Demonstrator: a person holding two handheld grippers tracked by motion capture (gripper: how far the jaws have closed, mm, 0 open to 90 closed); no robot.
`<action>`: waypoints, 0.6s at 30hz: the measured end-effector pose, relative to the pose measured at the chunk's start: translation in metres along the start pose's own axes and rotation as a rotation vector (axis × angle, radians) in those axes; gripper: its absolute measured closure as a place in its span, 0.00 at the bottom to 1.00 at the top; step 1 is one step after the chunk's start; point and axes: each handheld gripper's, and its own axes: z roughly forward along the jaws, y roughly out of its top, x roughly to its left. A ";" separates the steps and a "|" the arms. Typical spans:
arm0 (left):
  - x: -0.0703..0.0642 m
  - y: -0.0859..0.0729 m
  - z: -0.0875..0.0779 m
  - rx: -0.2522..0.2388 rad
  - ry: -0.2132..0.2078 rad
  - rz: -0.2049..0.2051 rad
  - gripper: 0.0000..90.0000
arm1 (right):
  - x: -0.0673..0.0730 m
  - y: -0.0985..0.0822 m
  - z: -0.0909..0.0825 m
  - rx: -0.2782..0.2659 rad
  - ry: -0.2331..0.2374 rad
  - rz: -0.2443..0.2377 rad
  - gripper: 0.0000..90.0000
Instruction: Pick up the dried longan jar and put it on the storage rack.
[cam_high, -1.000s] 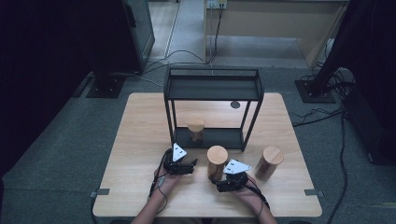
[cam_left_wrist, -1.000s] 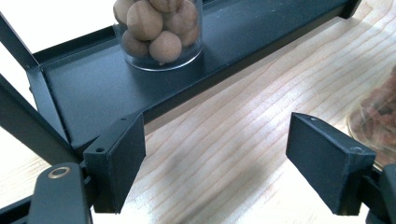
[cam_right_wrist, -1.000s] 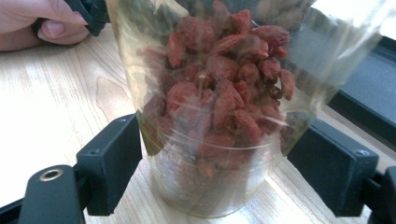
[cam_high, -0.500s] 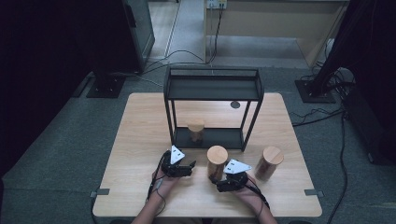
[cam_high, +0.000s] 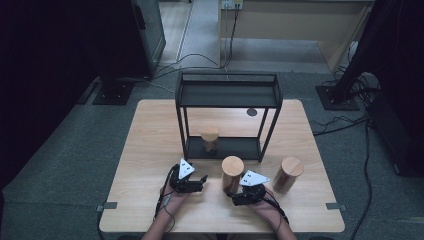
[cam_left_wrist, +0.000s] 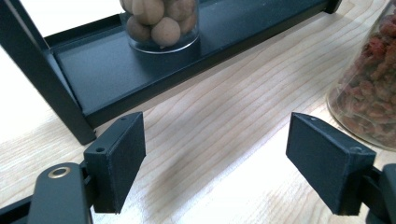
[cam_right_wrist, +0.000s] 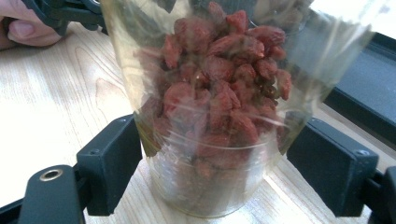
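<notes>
Black rack behind berry jar.

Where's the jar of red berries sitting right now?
In the high view the jar of red berries stands on the table's near middle, before the black rack, between the right gripper's jaws; another jar stands to its right.

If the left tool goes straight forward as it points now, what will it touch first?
Probably the black shelf: its bottom tray edge lies straight ahead of the open left tool, across bare table. The jar of red berries stands off to the side.
</notes>
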 end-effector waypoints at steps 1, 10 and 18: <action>0.000 -0.001 -0.001 -0.002 0.001 0.001 0.22 | 0.000 0.000 0.000 -0.001 0.000 0.001 0.20; -0.003 -0.002 -0.003 0.002 0.010 0.007 0.22 | 0.000 0.000 0.000 -0.002 -0.001 0.002 0.20; -0.002 -0.002 -0.004 0.005 0.007 0.001 0.22 | 0.000 -0.002 -0.001 -0.009 -0.005 0.007 0.20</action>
